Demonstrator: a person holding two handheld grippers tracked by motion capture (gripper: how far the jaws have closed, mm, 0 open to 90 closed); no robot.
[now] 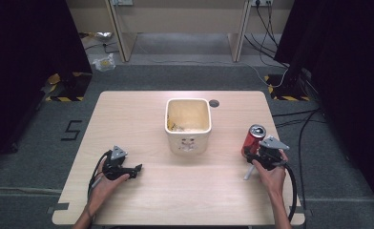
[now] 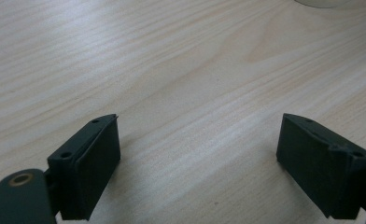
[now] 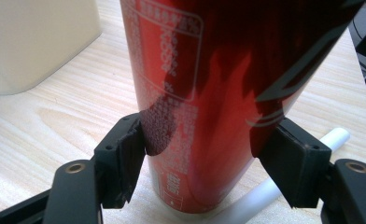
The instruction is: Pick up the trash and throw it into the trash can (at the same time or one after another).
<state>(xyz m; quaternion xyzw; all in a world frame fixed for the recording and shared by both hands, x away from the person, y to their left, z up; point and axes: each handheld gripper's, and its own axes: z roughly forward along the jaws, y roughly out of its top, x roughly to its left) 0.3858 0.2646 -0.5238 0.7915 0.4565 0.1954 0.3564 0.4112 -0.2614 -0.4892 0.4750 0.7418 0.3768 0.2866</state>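
Right tongs sat around the lower body of a red can, jaws pressed against both sides — closed on it, the can upright on the counter. A white tube lay on the wood just behind the can, passing under the far jaw. In the high view the can stood just ahead of the right tongs, the cream bin well off to their left.

Left tongs rested low over bare wood, jaws spread wide, nothing between them. High view showed the left tongs pointing toward the middle, well short of the bin.

Risks, as I judged them: the grip was low on a tall can — a quick lift could tip it out over the jaws. The top looked opened, so any liquid left could spill. A slick metal wall might slide if the squeeze eased. The tube so near the base could be dragged or rolled along.

Count: one can, one bin, one white tube, two tongs. Scraps lay in the bin, too small to number.
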